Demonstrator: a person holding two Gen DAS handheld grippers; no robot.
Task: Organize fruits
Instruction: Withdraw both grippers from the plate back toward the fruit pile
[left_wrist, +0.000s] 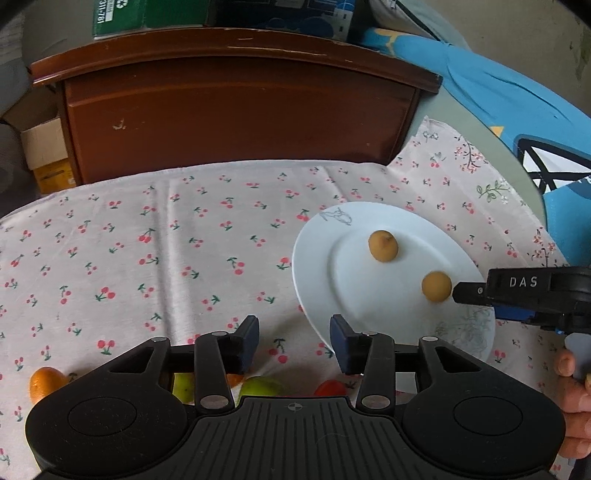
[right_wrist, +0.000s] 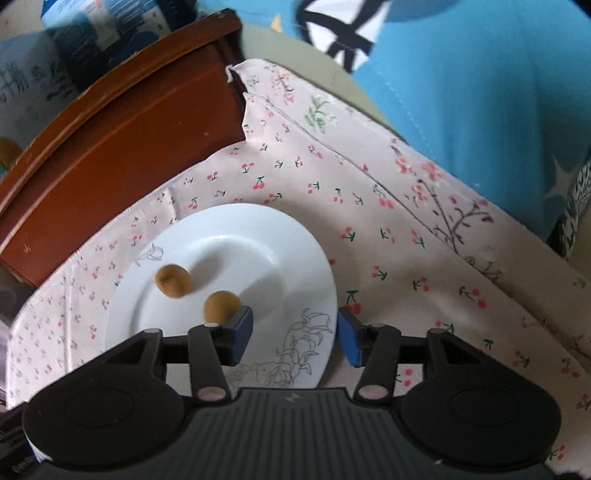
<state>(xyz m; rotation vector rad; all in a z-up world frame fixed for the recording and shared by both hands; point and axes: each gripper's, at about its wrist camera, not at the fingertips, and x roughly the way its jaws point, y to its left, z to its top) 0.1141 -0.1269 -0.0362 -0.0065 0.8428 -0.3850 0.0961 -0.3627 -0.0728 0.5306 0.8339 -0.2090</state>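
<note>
A white plate (left_wrist: 369, 295) lies on the cherry-print cloth and holds two small brown round fruits (left_wrist: 383, 246) (left_wrist: 436, 286). It also shows in the right wrist view (right_wrist: 273, 236), with both fruits (right_wrist: 172, 280) (right_wrist: 221, 306). My right gripper (right_wrist: 295, 334) is open and empty over the plate's near rim, its left fingertip beside the nearer fruit; it enters the left wrist view from the right (left_wrist: 461, 291). My left gripper (left_wrist: 293, 338) is open and empty above the cloth, left of the plate. Under it lie an orange (left_wrist: 46, 384), green fruits (left_wrist: 260, 387) and a red fruit (left_wrist: 330, 387), partly hidden.
A brown wooden cabinet (left_wrist: 236, 107) stands behind the table, with boxes (left_wrist: 147, 18) on top. A cardboard box (left_wrist: 42, 147) sits at the far left. A blue fabric (right_wrist: 480, 110) borders the cloth on the right.
</note>
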